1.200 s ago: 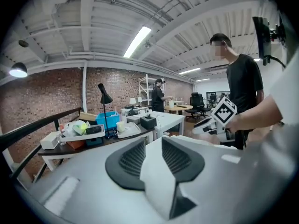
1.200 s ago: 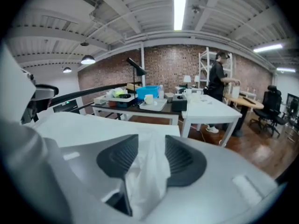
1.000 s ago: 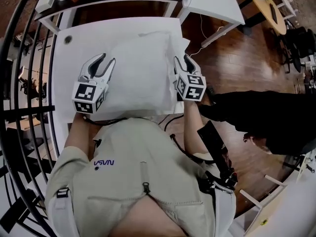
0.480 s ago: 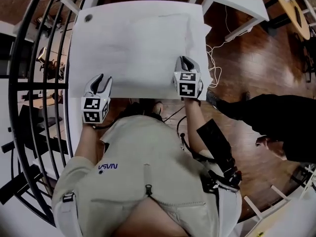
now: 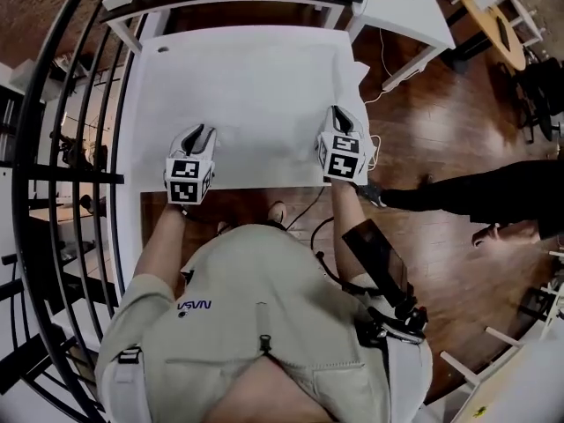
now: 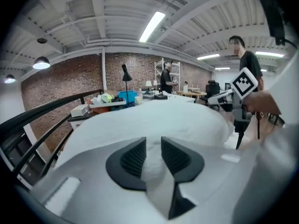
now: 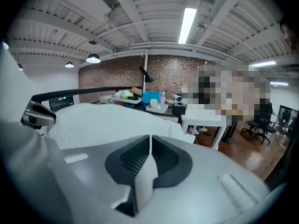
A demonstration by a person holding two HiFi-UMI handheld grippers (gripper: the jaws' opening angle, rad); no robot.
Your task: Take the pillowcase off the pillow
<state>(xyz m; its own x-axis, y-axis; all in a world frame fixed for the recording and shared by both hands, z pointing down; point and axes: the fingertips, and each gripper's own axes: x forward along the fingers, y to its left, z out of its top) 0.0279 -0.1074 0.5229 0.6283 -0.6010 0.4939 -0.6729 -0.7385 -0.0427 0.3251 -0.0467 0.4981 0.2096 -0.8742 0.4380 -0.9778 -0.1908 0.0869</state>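
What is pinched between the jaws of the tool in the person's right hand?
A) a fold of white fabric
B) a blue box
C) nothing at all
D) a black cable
A: in the right gripper view, the right gripper has jaws that have just been closing, and they now press together on a thin fold of the white pillowcase.
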